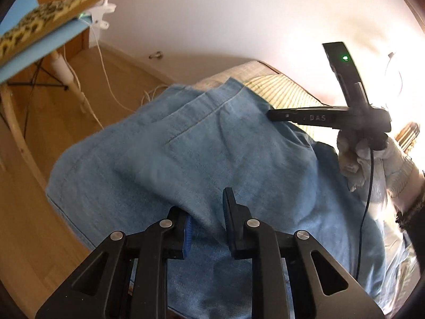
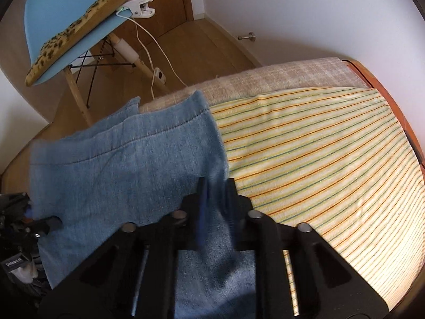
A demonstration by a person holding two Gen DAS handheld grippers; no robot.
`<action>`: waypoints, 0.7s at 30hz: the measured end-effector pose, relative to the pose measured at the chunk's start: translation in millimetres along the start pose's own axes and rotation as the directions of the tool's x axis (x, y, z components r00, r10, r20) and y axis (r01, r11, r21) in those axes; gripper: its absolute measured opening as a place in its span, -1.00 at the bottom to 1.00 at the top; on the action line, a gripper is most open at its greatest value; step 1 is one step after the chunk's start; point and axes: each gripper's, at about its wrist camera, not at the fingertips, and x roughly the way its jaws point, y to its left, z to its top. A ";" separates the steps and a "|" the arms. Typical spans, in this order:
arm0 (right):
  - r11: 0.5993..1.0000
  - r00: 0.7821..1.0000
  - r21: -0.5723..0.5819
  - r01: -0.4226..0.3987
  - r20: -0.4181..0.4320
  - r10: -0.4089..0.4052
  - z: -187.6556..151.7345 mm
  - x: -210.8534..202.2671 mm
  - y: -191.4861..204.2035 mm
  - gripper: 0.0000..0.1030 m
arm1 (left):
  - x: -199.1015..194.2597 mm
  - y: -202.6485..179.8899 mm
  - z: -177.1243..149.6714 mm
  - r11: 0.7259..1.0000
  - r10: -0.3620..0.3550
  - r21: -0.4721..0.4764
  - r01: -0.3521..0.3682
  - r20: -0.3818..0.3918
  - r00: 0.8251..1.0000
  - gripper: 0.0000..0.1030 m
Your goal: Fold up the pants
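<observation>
pants: The blue jeans (image 2: pixel 127 175) lie on the bed, on the side of the striped sheet (image 2: pixel 318 159) that is nearer the blue chair (image 2: pixel 63 21). The leg ends point toward the chair.
left tongs: The left tongs (image 1: pixel 205 223) are pinching a bump of jeans cloth. The blue pads sit on each side of it.
right tongs: The right tongs (image 2: pixel 216 199) are pressed nearly together on the jeans edge, just beside the striped sheet.
job now: I think both hands have just grabbed the cloth, ready to lift and fold it.
how to do it well: Lift both tongs at the same time and the same height. Keep the cloth flat between them. Lay the held part toward the leg ends so the edges line up. Let go only when the cloth rests on the bed.
watch out: A thin pinch may slip. One layer may come up without the one under it.
hard to see: The waist end of the jeans is under the tongs and cut off. I cannot tell how many layers each one holds. The right side of the left view is washed out by bright light, around the gloved hand (image 1: pixel 372 156).
</observation>
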 end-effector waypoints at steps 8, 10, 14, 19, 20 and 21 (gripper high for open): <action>0.994 0.992 -0.065 0.084 0.104 -0.077 1.7 -36.1 27.4 -0.87 | -9.1 -4.5 -3.2 0.999 -0.006 0.045 0.003 0.068 0.998 -0.90; 0.994 0.989 -0.069 0.084 0.129 -0.075 4.0 -52.1 32.0 -0.87 | -16.0 -5.5 -2.7 0.999 -0.022 0.050 0.018 0.091 0.996 -0.91; 0.990 0.982 -0.093 0.109 0.166 -0.093 16.1 -74.7 48.1 -0.88 | -30.9 0.9 -3.0 0.999 -0.036 0.045 0.030 0.134 0.990 -0.93; 0.986 0.979 -0.138 0.096 0.190 -0.069 39.5 -80.2 76.7 -0.88 | -47.1 27.0 -2.9 0.999 -0.025 -0.037 0.032 0.179 0.984 -0.93; 0.984 0.979 -0.146 0.097 0.192 -0.068 43.4 -78.2 82.5 -0.88 | -49.4 32.6 -3.4 0.998 -0.019 -0.054 0.030 0.184 0.983 -0.93; 0.982 0.979 -0.159 0.097 0.192 -0.066 47.3 -75.2 89.1 -0.88 | -52.3 38.6 -3.7 0.997 -0.014 -0.072 0.029 0.191 0.982 -0.93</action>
